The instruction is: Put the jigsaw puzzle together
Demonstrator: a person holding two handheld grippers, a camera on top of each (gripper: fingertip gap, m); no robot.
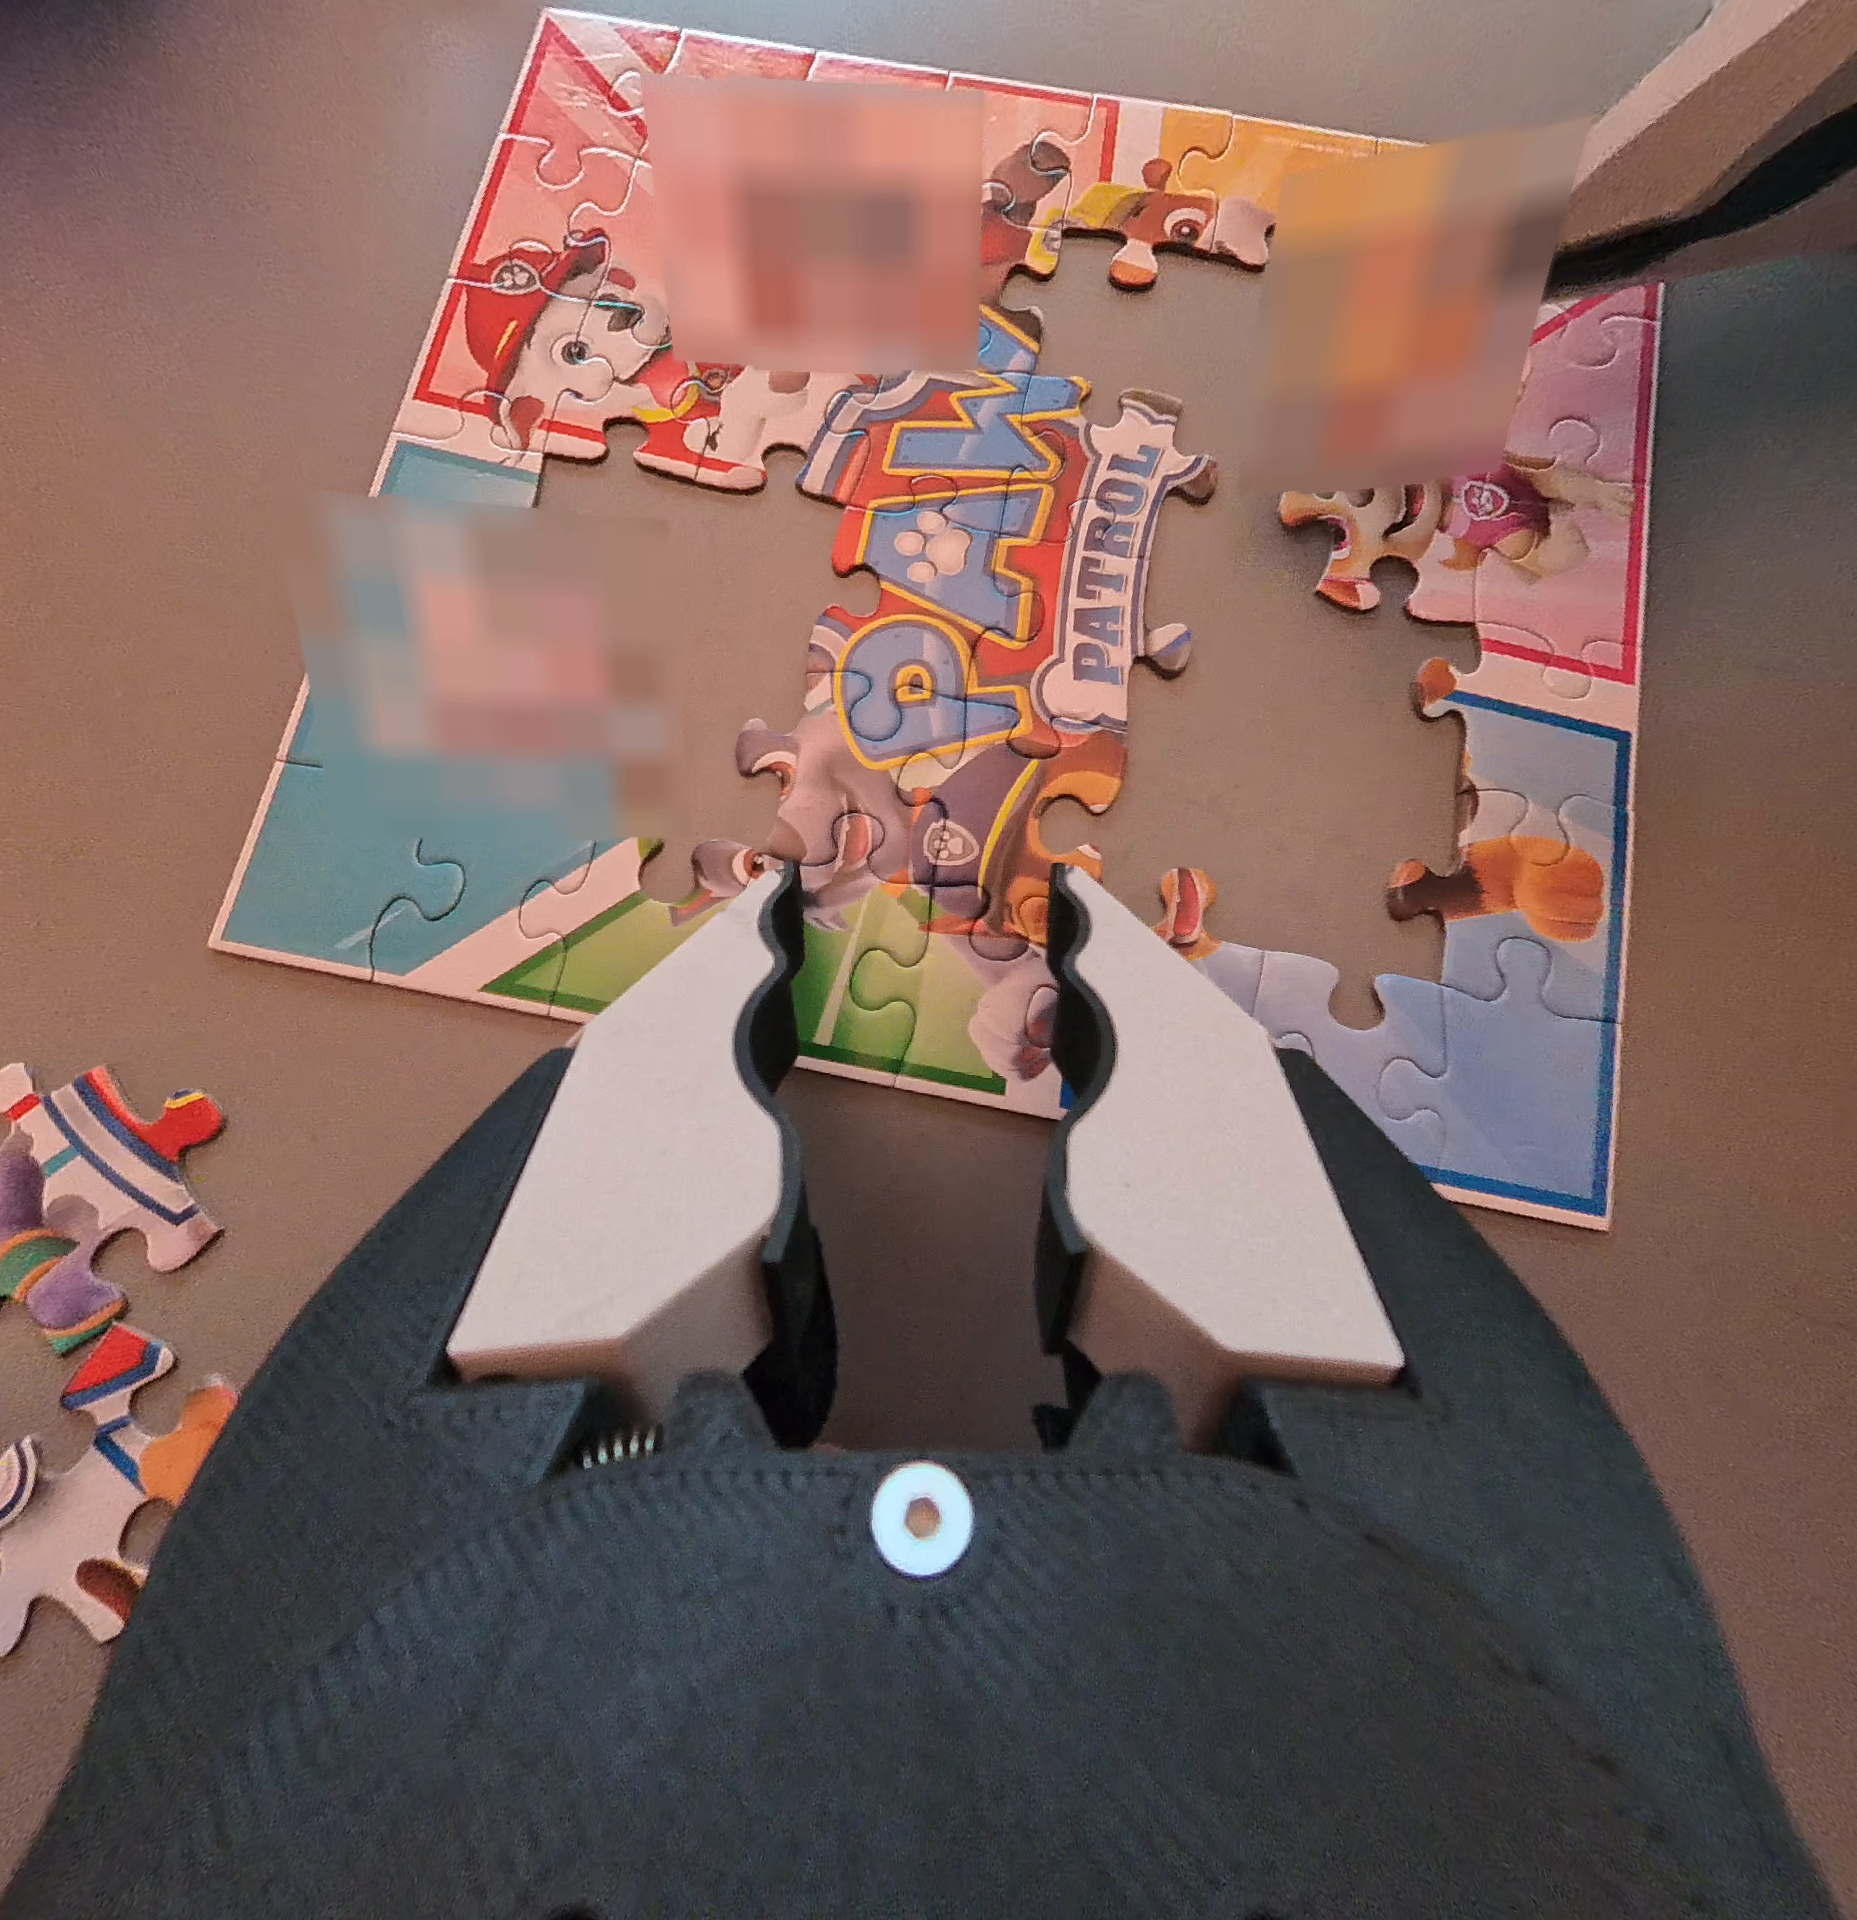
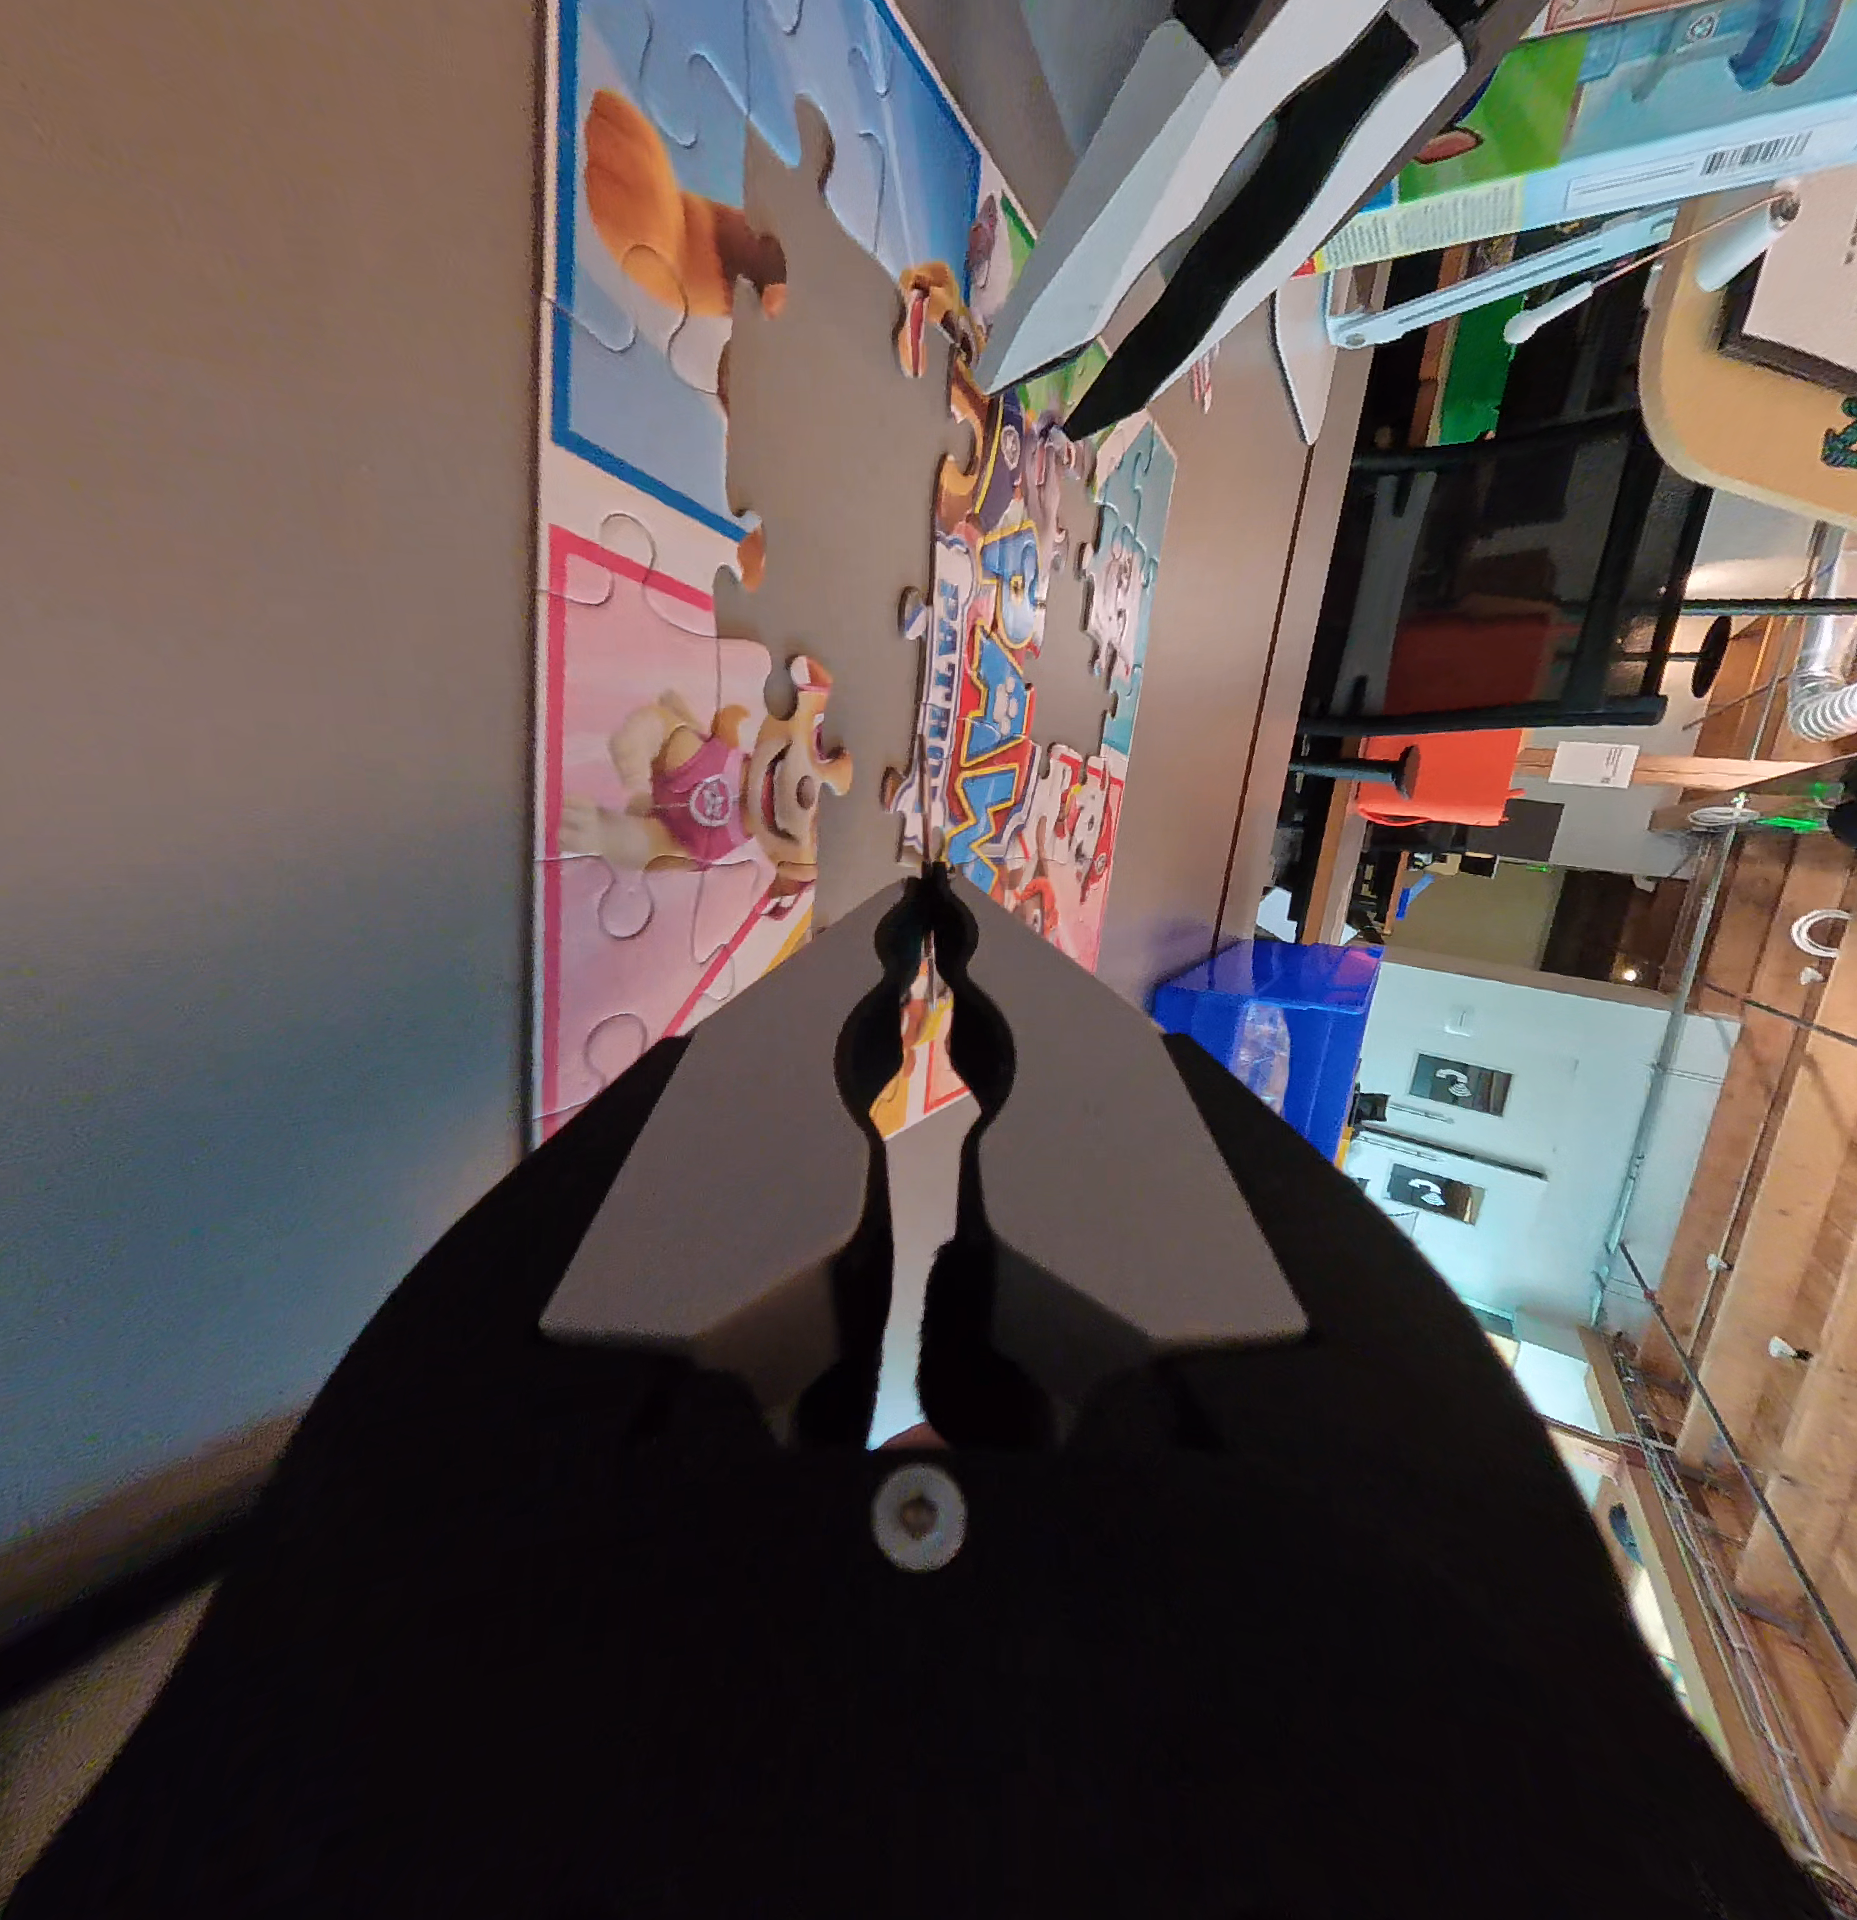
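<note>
A partly assembled cartoon jigsaw puzzle (image 1: 965,623) lies flat on a brown table, with open gaps left of its middle, right of its middle and near the top. My left gripper (image 1: 922,883) is open and empty, hovering over the puzzle's near edge. Loose pieces (image 1: 82,1226) lie to its left. My right gripper (image 2: 929,878) is shut on a thin puzzle piece (image 2: 930,940) seen edge-on, low over the puzzle (image 2: 654,748) near its pink section. One of its fingers (image 1: 1734,114) shows at the top right of the left wrist view. A left finger (image 2: 1100,229) shows in the right wrist view.
More loose pieces (image 1: 51,1517) lie at the lower left beside the left gripper. The puzzle box (image 2: 1630,125) stands beyond the puzzle. The table edge (image 2: 1251,727) runs past the puzzle's far side, with a blue bin (image 2: 1267,1029) and room furniture beyond it.
</note>
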